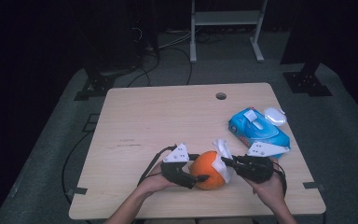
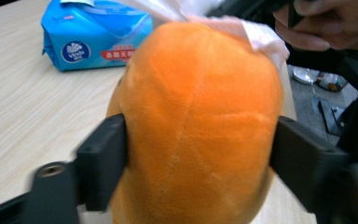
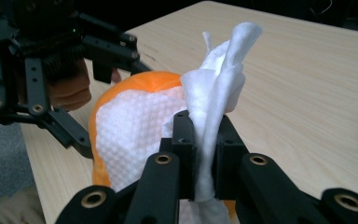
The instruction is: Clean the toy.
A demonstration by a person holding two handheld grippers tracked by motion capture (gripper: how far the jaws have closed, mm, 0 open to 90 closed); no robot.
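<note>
An orange plush ball [image 1: 206, 169] rests near the table's front edge. My left gripper [image 1: 198, 168] reaches in from the left, one black jaw on each side of the ball [image 2: 200, 121], and both pads press into the fabric. A white wet wipe [image 1: 223, 156] lies over the ball's right side. My right gripper [image 1: 226, 162] comes in from the right and is shut on a bunched fold of the wipe [image 3: 214, 84], with its jaws [image 3: 205, 126] close together. The rest of the wipe is spread flat on the orange surface [image 3: 154, 81].
A blue pack of wet wipes [image 1: 258, 130] with its lid flap up lies at the table's right side, and a small white round piece [image 1: 275, 115] sits just behind it. The wooden table [image 1: 158, 121] has a cable hole [image 1: 221, 96] near its far edge.
</note>
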